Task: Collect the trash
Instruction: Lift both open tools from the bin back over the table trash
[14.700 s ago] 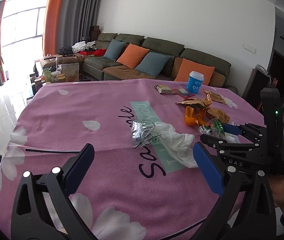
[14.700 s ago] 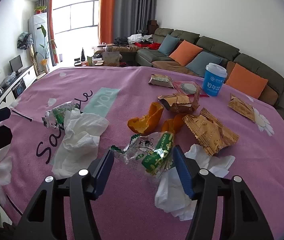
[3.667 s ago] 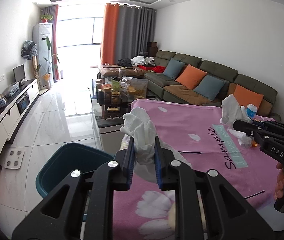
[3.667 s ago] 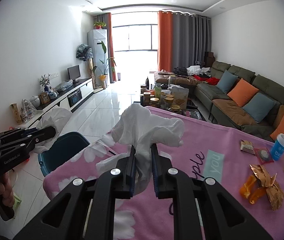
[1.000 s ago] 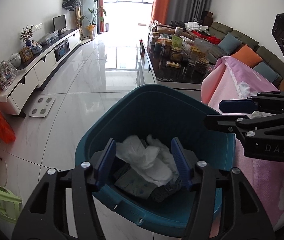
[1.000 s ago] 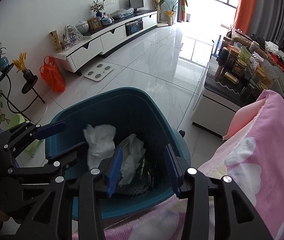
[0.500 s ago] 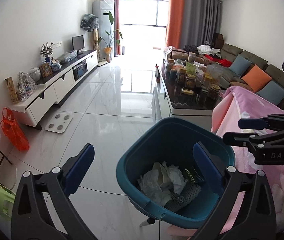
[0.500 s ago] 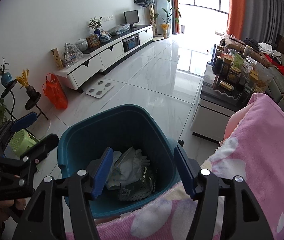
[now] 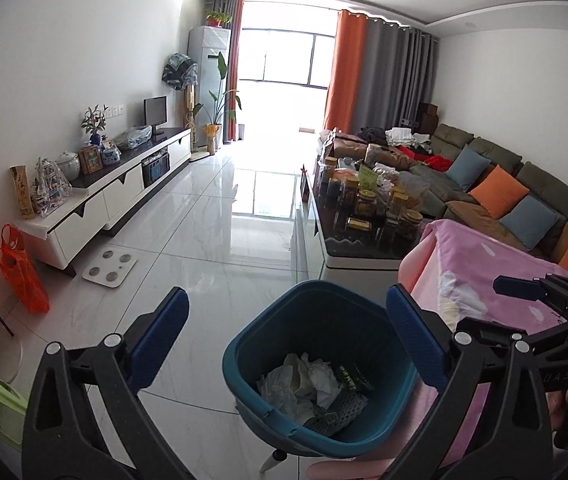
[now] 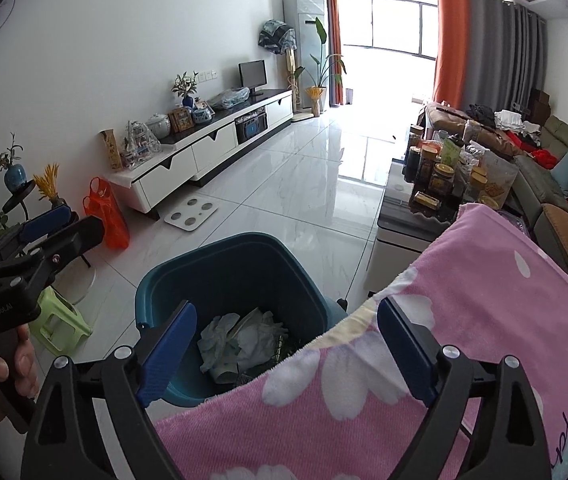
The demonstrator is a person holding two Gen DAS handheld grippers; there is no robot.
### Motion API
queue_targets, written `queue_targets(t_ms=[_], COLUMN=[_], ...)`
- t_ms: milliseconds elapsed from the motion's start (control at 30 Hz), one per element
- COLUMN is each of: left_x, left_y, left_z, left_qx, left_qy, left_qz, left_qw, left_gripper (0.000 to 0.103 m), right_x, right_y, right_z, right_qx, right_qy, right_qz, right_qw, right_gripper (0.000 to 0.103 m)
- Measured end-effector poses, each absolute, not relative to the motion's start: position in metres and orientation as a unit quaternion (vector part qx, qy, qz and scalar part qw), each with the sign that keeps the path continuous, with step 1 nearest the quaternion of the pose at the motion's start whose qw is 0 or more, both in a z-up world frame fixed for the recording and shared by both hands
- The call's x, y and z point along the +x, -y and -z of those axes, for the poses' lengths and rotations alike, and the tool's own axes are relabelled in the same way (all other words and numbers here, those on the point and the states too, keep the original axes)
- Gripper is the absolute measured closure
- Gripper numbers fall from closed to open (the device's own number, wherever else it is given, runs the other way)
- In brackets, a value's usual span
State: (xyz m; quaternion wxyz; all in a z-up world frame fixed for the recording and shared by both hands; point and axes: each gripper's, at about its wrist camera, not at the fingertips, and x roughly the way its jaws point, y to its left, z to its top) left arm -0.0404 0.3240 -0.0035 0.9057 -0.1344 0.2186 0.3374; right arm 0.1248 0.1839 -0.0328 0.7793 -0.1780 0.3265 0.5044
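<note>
Both my grippers are empty just now. My left gripper (image 9: 287, 336) hangs above the teal bin (image 9: 244, 364) with its fingers (image 9: 160, 332) spread wide and nothing between them; my right gripper (image 10: 285, 348) is the same, wide apart and bare, poised over the near edge of the bench (image 10: 483, 312) with its pink flowered cloth. From the right wrist view I can see the left gripper off to the side, held clear of the bin, its jaws parted too.

The trash so far sits inside the bin: crumpled white tissues (image 9: 303, 380) heaped together, a dark green wrapper (image 9: 349, 372) beside them, and something grey and meshed lower down that I cannot name. The bin stands on the white tiled floor (image 9: 212, 240), just beside the hanging edge of the cloth.

I judge this to be the gap between a drop and the next pick: the load is in and my fingers are free. No trash shows on the part of the bench these views cover, so I cannot say how much is left. The next move, as I see it, calls for turning both grippers away from the bin and over the bench top, finding what litter lies there, and coming down on a piece with fingers wide enough to straddle it, taking care not to snag the cloth
</note>
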Motion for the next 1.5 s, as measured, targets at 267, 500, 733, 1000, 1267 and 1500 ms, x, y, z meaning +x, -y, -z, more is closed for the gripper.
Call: queue_targets(t_ms=[267, 500, 733, 1000, 1267, 1500], left_x=[-0.031, -0.009, 0.019, 0.036, 0.045, 0.051], left_y=[-0.276, -0.224, -0.16, -0.101, -0.056, -0.033], left_z=[-0.031, -0.038, -0.03, -0.007, 0.004, 0.01], left_qx=[-0.113, -0.099, -0.072, -0.057, -0.047, -0.037], left_qy=[-0.187, -0.185, -0.204, -0.227, -0.234, -0.244], left_qz=[-0.288, -0.221, -0.14, -0.06, 0.002, 0.035], left_qw=[0.932, 0.952, 0.966, 0.97, 0.971, 0.968], left_gripper=[0.006, 0.006, 0.006, 0.006, 0.006, 0.006], right_x=[0.121, 0.114, 0.106, 0.091, 0.073, 0.06], right_y=[-0.116, -0.034, 0.047, 0.125, 0.179, 0.202], right_z=[0.013, 0.012, 0.026, 0.039, 0.042, 0.039], right_qx=[-0.133, -0.1, -0.07, -0.046, -0.026, -0.027], right_qy=[-0.296, -0.283, -0.287, -0.28, -0.282, -0.276], right_qz=[-0.478, -0.417, -0.333, -0.258, -0.188, -0.14], right_qw=[0.816, 0.858, 0.896, 0.924, 0.941, 0.95], right_gripper=[0.007, 0.007, 0.007, 0.007, 0.007, 0.007])
